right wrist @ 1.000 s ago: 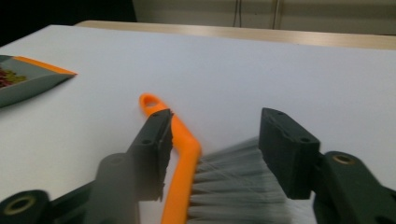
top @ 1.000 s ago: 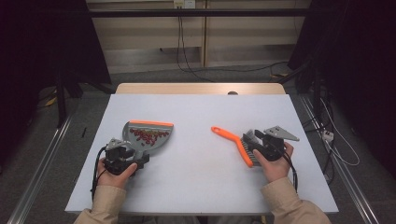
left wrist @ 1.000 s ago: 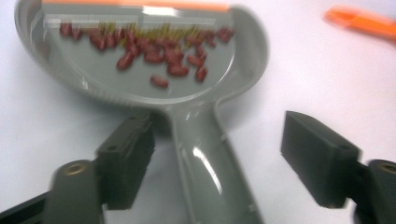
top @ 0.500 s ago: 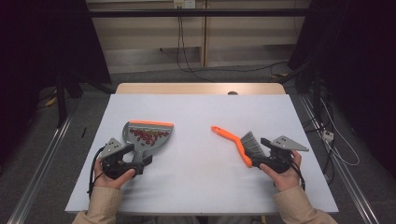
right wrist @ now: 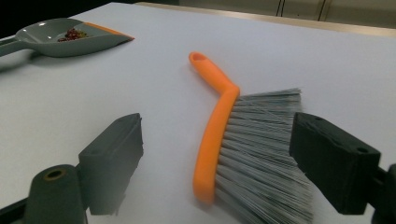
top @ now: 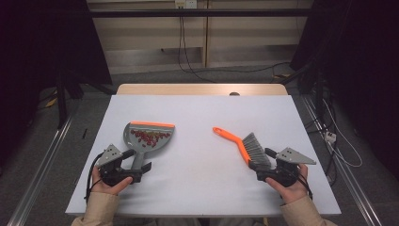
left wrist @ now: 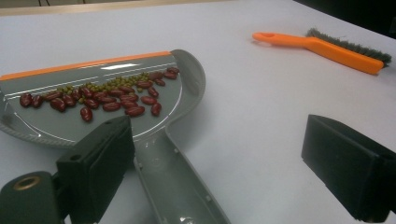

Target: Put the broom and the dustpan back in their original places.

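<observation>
A grey dustpan (top: 148, 135) with an orange lip lies left of centre on the table. It holds red beans (left wrist: 112, 100) and small green ones. My left gripper (top: 137, 160) (left wrist: 219, 154) is open and its jaws have just been opening. The dustpan's handle (left wrist: 177, 186) lies between them, close to the left jaw, and no pad presses on it. An orange brush (top: 237, 141) (right wrist: 212, 126) with grey bristles (right wrist: 261, 154) lies flat at the right. My right gripper (top: 263, 165) (right wrist: 222, 135) straddles its bristle end, open, and its jaws have also just been opening.
The white tabletop (top: 202, 117) has bare room between the dustpan and the brush and toward the far edge. A wooden strip (top: 197, 89) runs along the back. Cables (top: 188, 66) lie on the floor beyond the table, and dark space flanks both sides.
Both grippers have opened and drawn back toward the table's near edge, the right one farther. The dustpan handle and the brush now lie loose between the jaws.
</observation>
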Motion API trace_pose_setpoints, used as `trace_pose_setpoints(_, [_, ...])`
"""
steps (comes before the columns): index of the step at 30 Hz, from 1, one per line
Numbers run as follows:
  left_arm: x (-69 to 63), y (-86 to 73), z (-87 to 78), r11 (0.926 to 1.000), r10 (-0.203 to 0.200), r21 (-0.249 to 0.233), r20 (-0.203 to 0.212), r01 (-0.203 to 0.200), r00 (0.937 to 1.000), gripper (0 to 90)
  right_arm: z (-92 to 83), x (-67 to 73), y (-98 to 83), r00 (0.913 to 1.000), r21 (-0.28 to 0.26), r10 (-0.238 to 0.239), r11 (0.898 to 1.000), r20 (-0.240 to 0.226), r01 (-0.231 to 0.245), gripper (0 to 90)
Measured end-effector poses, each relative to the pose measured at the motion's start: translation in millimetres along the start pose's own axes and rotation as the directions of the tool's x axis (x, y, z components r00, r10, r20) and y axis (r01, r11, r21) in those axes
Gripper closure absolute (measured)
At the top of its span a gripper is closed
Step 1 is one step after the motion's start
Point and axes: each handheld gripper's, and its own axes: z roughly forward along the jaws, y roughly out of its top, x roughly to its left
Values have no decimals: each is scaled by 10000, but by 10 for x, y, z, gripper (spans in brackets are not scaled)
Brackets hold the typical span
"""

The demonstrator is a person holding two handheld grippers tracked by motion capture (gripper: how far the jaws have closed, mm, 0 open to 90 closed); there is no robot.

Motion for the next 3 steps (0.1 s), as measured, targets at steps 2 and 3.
trace_pose_setpoints(2, [-5,6,0,10000,2,-39,-12,-2,10000,89,-1,-5,5,10000,-74,63,10000,70,-63,174])
trace_pose_setpoints(3, [-10,9,1,10000,-10,-75,4,10,10000,89,2,-10,8,10000,-72,52,10000,60,-52,174])
